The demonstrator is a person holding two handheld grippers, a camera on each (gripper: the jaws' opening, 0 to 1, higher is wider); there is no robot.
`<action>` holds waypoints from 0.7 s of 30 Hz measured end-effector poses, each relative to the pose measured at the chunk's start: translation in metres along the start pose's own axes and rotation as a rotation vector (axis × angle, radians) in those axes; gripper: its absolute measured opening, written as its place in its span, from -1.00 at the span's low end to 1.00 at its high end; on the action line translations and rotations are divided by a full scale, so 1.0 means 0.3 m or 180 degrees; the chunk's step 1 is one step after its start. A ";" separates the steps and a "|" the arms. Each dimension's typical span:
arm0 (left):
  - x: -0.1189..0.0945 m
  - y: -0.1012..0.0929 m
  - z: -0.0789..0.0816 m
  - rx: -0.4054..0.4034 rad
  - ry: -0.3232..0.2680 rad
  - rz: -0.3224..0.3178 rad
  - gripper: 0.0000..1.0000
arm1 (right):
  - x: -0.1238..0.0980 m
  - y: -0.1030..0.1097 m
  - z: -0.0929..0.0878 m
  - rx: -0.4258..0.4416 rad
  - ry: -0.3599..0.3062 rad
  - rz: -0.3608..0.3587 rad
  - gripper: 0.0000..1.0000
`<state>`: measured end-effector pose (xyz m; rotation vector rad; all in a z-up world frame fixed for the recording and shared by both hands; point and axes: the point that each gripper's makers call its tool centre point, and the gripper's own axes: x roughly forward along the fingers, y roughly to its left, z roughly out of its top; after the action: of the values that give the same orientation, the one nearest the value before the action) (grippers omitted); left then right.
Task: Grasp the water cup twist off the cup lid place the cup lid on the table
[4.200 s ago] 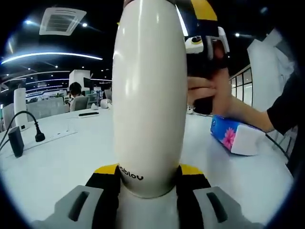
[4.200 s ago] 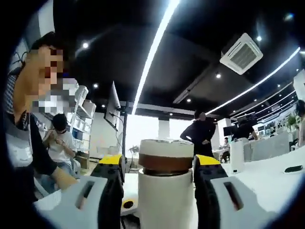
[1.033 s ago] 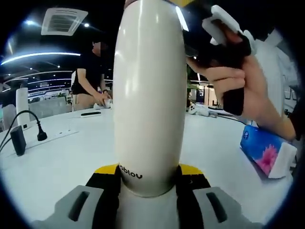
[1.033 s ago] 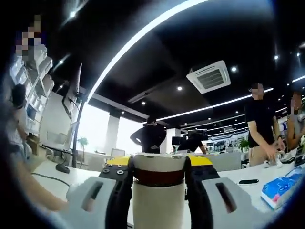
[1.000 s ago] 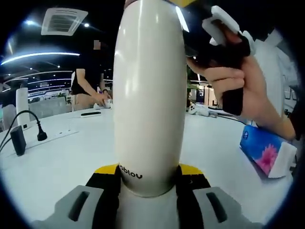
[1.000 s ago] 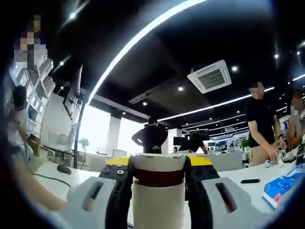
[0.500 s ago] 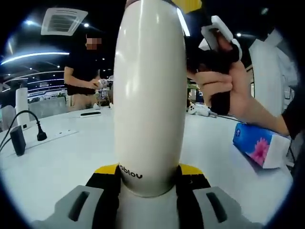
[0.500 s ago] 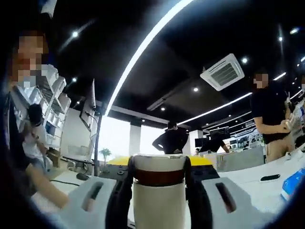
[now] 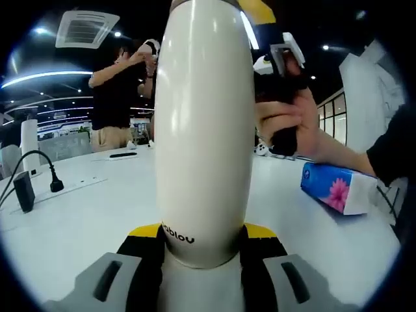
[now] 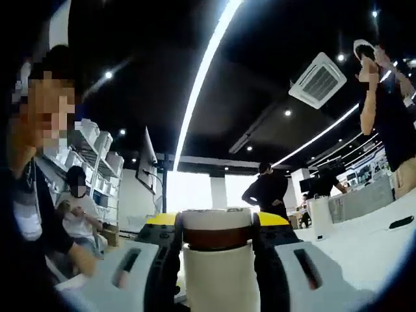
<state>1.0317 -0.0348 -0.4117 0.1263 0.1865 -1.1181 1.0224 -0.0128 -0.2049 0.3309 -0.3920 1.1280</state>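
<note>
A tall white water cup [image 9: 205, 130] stands upright on the white table [image 9: 84, 221], its printed logo low on the body. My left gripper [image 9: 203, 237] is shut on the cup's lower body, a yellow-and-black jaw on each side. A person's hand holds my right gripper [image 9: 276, 71] at the cup's top, on the right of the left gripper view. In the right gripper view the white cup lid [image 10: 217, 220], with a brown band beneath it, sits on the cup between the jaws. My right gripper [image 10: 217, 224] is shut on the lid.
A blue tissue pack [image 9: 338, 188] lies on the table at the right, under a dark sleeve [image 9: 390, 153]. A power strip with a black plug [image 9: 53, 186] and a black adapter [image 9: 21, 192] lie at the left. A person in black [image 9: 117, 84] stands behind the table.
The hand with my right gripper has swung back in towards the cup's top, and the right gripper view has rolled. The tissue pack has shifted left. The person behind has raised both arms.
</note>
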 end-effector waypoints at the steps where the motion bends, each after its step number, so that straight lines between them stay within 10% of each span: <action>1: 0.000 0.000 0.000 0.0000 0.0000 -0.0001 -0.05 | -0.001 -0.001 -0.002 0.0049 -0.0004 0.0043 -0.09; 21: 0.005 0.015 -0.002 -0.0003 0.0005 0.0006 -0.05 | -0.004 -0.020 -0.007 0.0711 -0.0074 0.0779 -0.10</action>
<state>1.0363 -0.0342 -0.4125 0.1264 0.1883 -1.1160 1.0278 -0.0151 -0.2075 0.5024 -0.3330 1.4132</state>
